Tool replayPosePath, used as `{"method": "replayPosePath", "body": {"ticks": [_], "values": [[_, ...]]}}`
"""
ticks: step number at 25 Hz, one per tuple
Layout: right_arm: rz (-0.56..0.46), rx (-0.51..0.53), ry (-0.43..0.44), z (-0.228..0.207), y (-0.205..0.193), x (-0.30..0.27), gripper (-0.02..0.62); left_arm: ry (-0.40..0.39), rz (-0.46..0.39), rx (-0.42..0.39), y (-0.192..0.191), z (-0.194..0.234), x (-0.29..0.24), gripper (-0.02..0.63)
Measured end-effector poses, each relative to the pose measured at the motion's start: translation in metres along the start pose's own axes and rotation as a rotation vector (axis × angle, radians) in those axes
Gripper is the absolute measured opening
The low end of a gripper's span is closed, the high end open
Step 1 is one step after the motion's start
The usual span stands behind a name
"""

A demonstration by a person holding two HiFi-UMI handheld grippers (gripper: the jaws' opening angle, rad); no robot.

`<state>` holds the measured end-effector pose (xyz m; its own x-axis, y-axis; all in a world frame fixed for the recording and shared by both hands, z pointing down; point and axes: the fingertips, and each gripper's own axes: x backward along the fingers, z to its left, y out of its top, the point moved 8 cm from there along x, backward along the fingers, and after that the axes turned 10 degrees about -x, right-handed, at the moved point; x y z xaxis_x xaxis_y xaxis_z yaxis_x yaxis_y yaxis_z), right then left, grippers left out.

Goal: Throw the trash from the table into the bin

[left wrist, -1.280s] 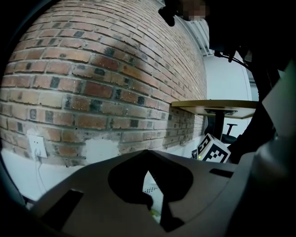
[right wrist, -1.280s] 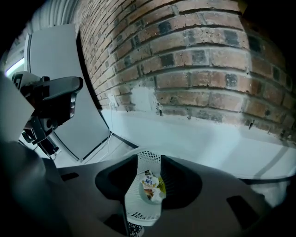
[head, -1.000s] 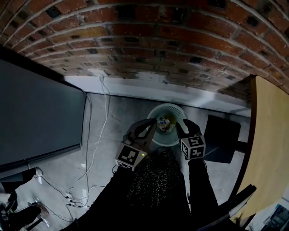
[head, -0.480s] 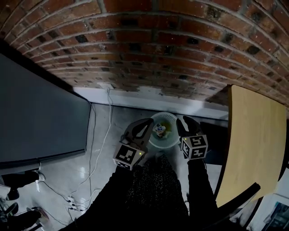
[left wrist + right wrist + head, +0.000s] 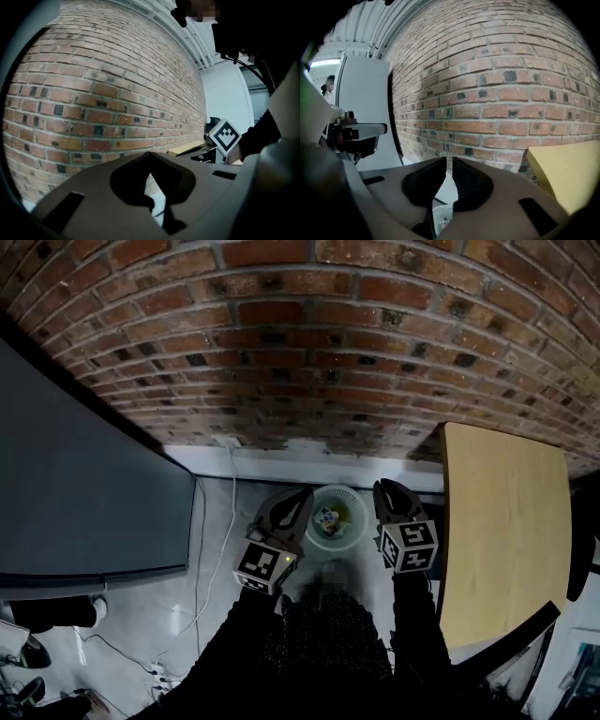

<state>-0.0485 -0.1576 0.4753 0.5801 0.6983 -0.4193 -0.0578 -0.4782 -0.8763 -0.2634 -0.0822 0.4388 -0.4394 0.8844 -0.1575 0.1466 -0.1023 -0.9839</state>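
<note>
The wall [image 5: 309,343] fills far more of the head view than a second ago, and more of the table [image 5: 502,521] shows at the right. The floor [image 5: 216,596] and the bin [image 5: 361,505] on it look smaller and lower. Judging by that, the person is straightening up from the bin.

Both grippers rise with that move. A second ago they flanked the bin close above its rim. Now they are held higher, pointing at the brick rather than down into the bin.

The left gripper [image 5: 302,495] has its jaws together, with nothing in them. The right gripper [image 5: 384,491] has just been closing. Its tips stand nearly together with a thin slit left between them, and only brick shows through the slit. Neither carries anything.

The trash [image 5: 327,518] lies inside the bin as a small pale bundle near the middle, well below both grippers.

For the task, this drop looks finished: the piece is in, and both grippers are free. The visible stretch of table is bare wood. Its near end runs out of view, so I cannot tell whether any trash is left there. A turn toward the table would settle that.
</note>
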Motion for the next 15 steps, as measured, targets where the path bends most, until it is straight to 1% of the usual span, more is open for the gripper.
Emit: {"method": "replayPosePath", "body": {"ticks": [5, 9, 15], "values": [[-0.061, -0.010, -0.044, 0.009, 0.029, 0.033, 0.045, -0.015, -0.041, -0.022, 0.031, -0.003, 0.015, 0.006], [-0.080, 0.027, -0.069, 0.013, 0.046, 0.050, 0.035, -0.018, -0.051, -0.024, 0.050, -0.009, 0.023, 0.006], [-0.138, 0.058, -0.101, 0.015, 0.076, 0.073, 0.016, -0.021, -0.103, -0.062, 0.080, -0.005, 0.027, 0.006]]}}
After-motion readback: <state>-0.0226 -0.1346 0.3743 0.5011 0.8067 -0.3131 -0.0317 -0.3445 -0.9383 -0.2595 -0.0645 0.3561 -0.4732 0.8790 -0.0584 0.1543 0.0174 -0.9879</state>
